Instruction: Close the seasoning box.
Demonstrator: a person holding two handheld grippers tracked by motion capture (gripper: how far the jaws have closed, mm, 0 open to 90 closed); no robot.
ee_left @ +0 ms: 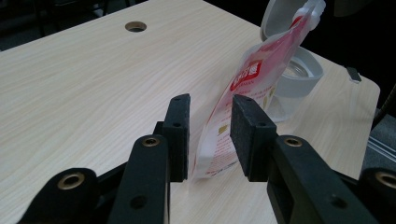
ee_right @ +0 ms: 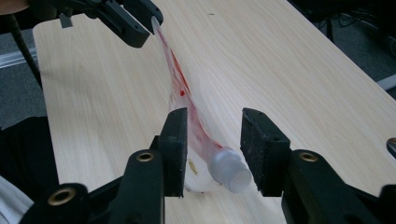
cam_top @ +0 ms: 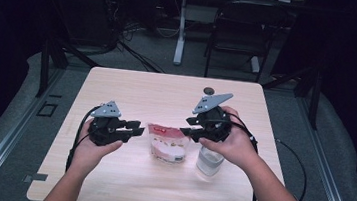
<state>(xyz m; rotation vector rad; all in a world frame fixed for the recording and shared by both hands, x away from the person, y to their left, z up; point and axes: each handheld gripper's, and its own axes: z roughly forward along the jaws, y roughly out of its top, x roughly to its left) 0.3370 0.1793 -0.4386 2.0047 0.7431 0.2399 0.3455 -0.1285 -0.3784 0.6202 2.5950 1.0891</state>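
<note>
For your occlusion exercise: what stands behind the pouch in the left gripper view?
Behind the pouch stands a clear jar with its lid flipped up, on the table. The pouch covers the jar's near side, so any contents cannot be seen.

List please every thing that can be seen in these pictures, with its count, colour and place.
refill pouch: one, clear with red and white print and a white spout, standing at mid-table between the two grippers.
jar: one, clear, near the table's right front, just right of the pouch, lid open.
table: one, light wood, with a round hole near its far edge.
chair: one, black, on the floor beyond the table.
left gripper: one, black, fingers apart, either side of the pouch's edge, not pressing it.
right gripper: one, black, fingers apart around the pouch's spout.
hands: two, one holding each gripper.
</note>
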